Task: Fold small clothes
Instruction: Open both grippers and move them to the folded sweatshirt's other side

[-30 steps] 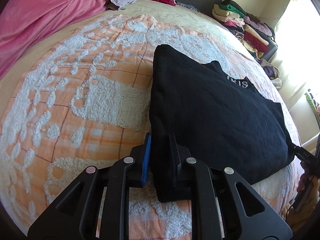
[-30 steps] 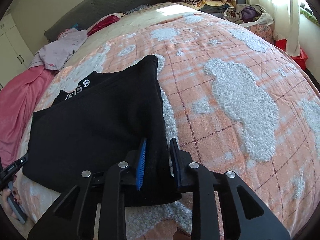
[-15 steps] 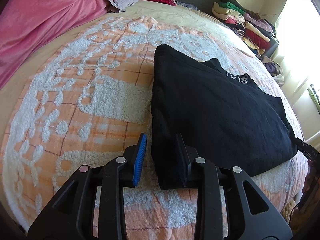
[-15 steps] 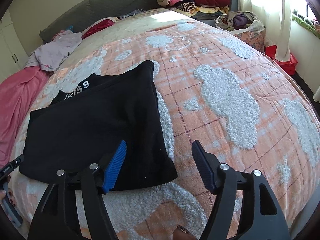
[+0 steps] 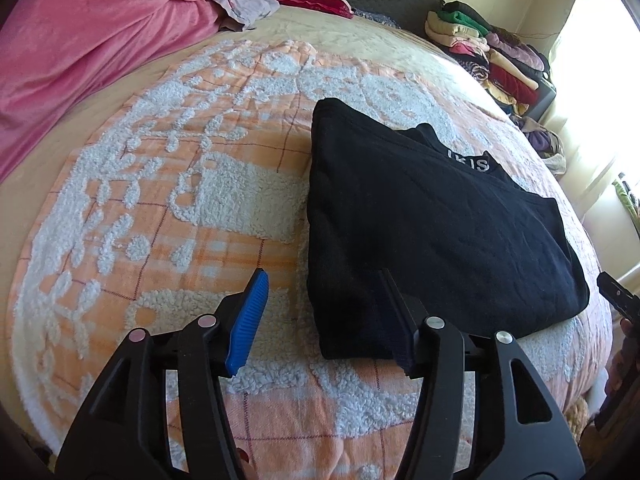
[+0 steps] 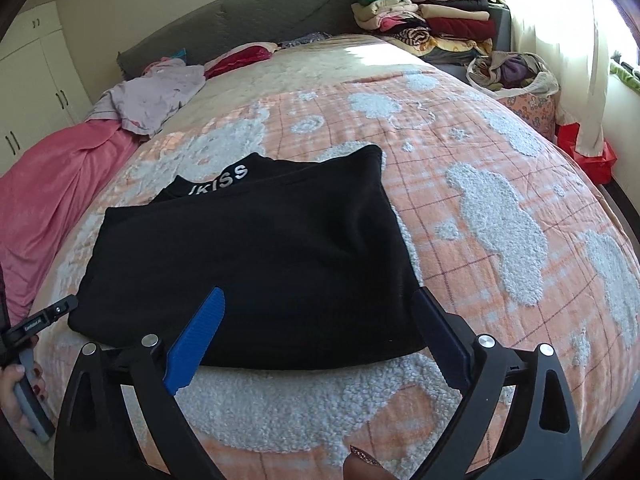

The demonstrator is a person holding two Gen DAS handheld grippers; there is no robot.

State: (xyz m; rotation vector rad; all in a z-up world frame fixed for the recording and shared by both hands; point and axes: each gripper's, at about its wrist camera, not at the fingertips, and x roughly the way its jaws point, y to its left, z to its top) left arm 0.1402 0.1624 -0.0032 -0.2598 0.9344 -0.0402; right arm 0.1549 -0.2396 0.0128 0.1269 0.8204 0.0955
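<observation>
A: Progress first, please. How far is the folding?

B: Going from left to right in the right wrist view: 1 pink blanket [image 6: 60, 184] lies bunched at the left edge of the bed, with 1 lilac garment [image 6: 156, 94] loose beside it, not folded. In the middle lies 1 black sweatshirt [image 6: 256, 264] on the orange and white bedspread [image 6: 500, 208], folded to a flat rectangle, its collar with white letters showing at the far side. I judge this piece nearly or fully done.

A: And the tongs?

B: There are 2. The left gripper [image 5: 324, 316] has just been opening; its jaws stand apart over the near left corner of the sweatshirt, and the blue pad [image 5: 248, 320] does not press the cloth. The right gripper [image 6: 320, 340] has also just been opening and is now spread wide; the near edge of the sweatshirt shows between its jaws, but nothing is held.

A: What is left?

B: At the far right I see 1 stack of folded clothes [image 6: 428, 24] and 1 bag of clothes [image 6: 516, 76] below it. I think the lilac garment is still to fold, perhaps the bag too.
</observation>
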